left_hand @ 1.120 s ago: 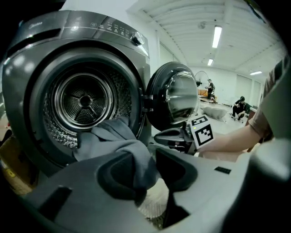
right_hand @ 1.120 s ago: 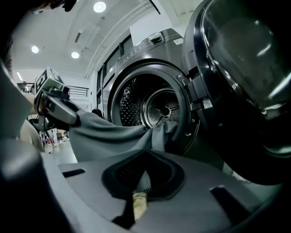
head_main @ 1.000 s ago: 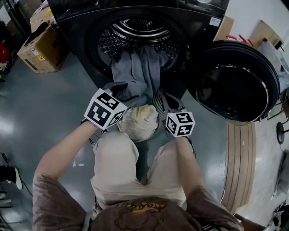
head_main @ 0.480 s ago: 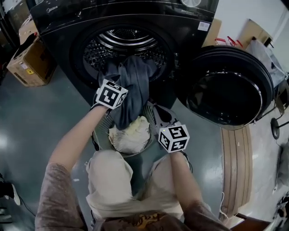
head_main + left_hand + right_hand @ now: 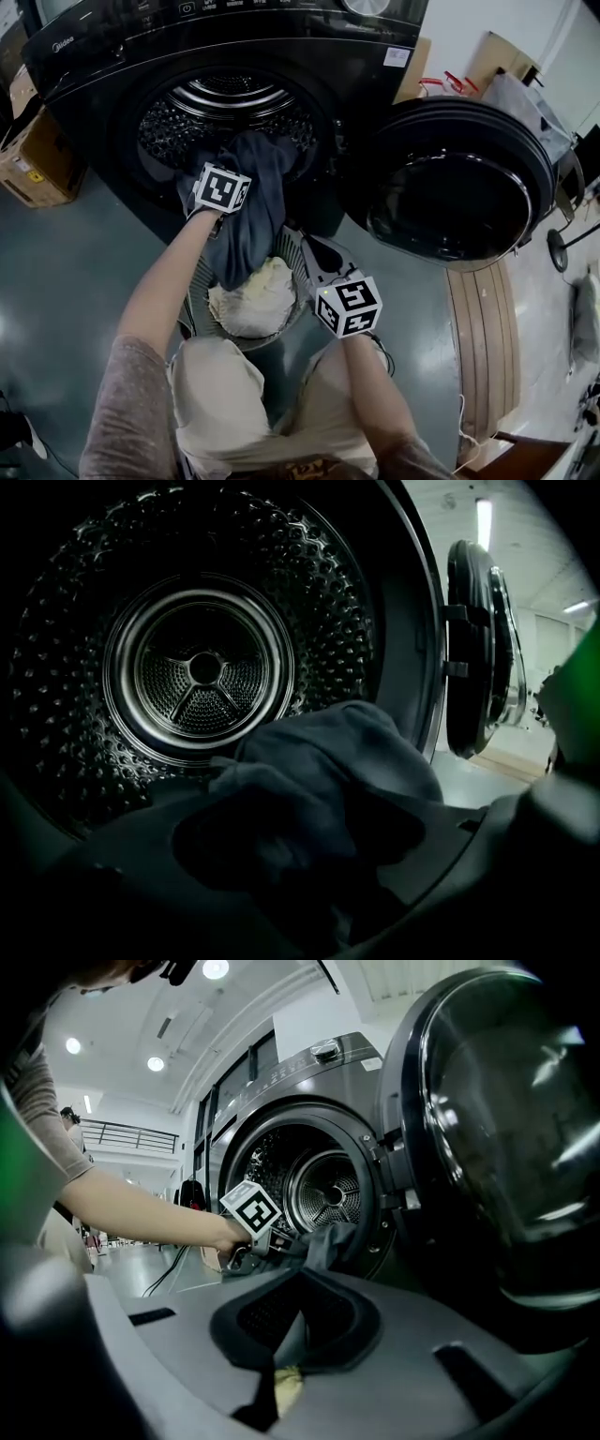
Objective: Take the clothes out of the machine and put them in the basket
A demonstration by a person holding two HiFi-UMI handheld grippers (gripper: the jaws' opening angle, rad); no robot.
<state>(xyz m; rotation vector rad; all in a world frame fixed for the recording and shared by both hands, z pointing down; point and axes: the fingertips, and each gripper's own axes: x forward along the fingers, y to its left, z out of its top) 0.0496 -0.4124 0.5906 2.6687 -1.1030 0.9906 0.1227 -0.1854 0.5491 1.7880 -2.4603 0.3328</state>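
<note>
Glossy grey floor (image 5: 75, 272); cardboard box (image 5: 28, 159) far left, white wall (image 5: 459, 33) far right, round ceiling lights (image 5: 216, 969).

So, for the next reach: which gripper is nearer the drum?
Left. The left gripper, jaws just opening with grey cloth between them, is at the drum mouth; the right gripper is by the basket.

The person wears a mauve-brown short-sleeved top (image 5: 122, 412) and pale beige trousers (image 5: 220, 394). The left gripper (image 5: 286, 1243) and the right gripper (image 5: 309, 251) are grey-bodied, each topped by a white cube (image 5: 347, 305) printed with black square markers.
</note>
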